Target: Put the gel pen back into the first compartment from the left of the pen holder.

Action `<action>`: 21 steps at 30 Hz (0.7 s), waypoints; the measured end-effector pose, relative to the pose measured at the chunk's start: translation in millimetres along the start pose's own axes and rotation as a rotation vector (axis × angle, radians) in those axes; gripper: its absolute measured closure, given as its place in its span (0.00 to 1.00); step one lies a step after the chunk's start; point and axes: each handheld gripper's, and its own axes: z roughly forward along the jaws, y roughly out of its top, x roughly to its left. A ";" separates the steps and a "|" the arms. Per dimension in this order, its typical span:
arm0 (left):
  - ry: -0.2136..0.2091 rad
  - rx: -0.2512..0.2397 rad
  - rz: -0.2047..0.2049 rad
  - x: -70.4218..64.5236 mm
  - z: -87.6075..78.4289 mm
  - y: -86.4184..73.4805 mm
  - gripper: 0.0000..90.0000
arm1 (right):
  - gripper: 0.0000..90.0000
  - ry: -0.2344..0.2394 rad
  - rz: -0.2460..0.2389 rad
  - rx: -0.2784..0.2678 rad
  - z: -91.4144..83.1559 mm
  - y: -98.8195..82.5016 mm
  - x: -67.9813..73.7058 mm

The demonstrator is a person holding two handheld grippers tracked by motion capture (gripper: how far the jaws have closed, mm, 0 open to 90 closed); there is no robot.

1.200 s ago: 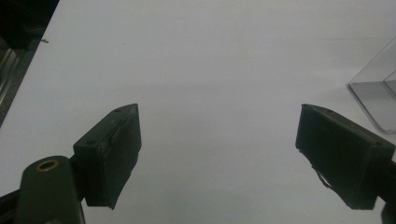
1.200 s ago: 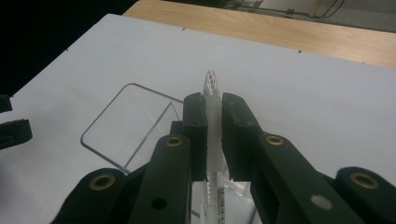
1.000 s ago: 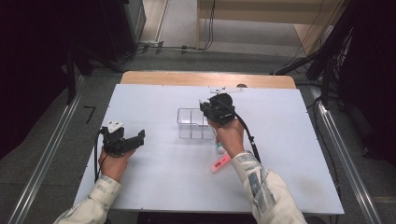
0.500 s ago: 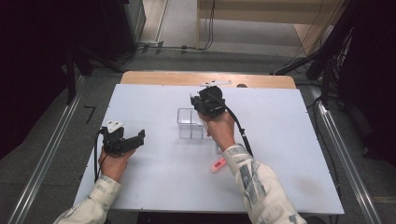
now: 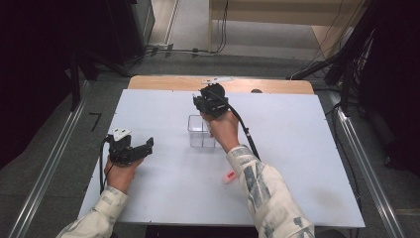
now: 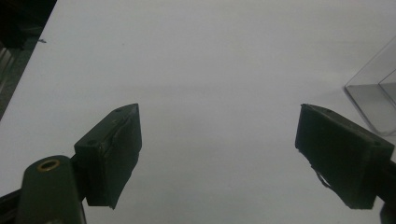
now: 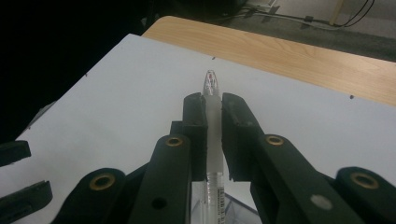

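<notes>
The white table (image 5: 297, 148) carries a clear plastic box (image 5: 200, 131) near its middle and a pink pen (image 5: 228, 176) lying nearer the person. Above the box's far side, the right gripper (image 7: 213, 100) is clamped on a clear pen (image 7: 212, 112), its tip poking past the pads. The left gripper (image 6: 219, 154) rests with jaws spread wide and nothing between them. With so thin a grip, the pen could twist or slip, or knock the light box over on lowering

Black tools (image 5: 200, 102) with brass screws, patterned pale sleeves (image 5: 262, 191)
</notes>
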 end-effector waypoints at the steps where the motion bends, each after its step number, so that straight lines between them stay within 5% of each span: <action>1: 0.001 0.001 0.000 -0.1 0.1 -0.1 0.17 | 0.88 0.001 0.001 0.001 1.5 1.3 0.5; 21: -0.003 -0.003 -0.009 1.4 -0.2 0.1 0.17 | 0.87 0.021 0.025 -0.024 23.1 17.4 10.5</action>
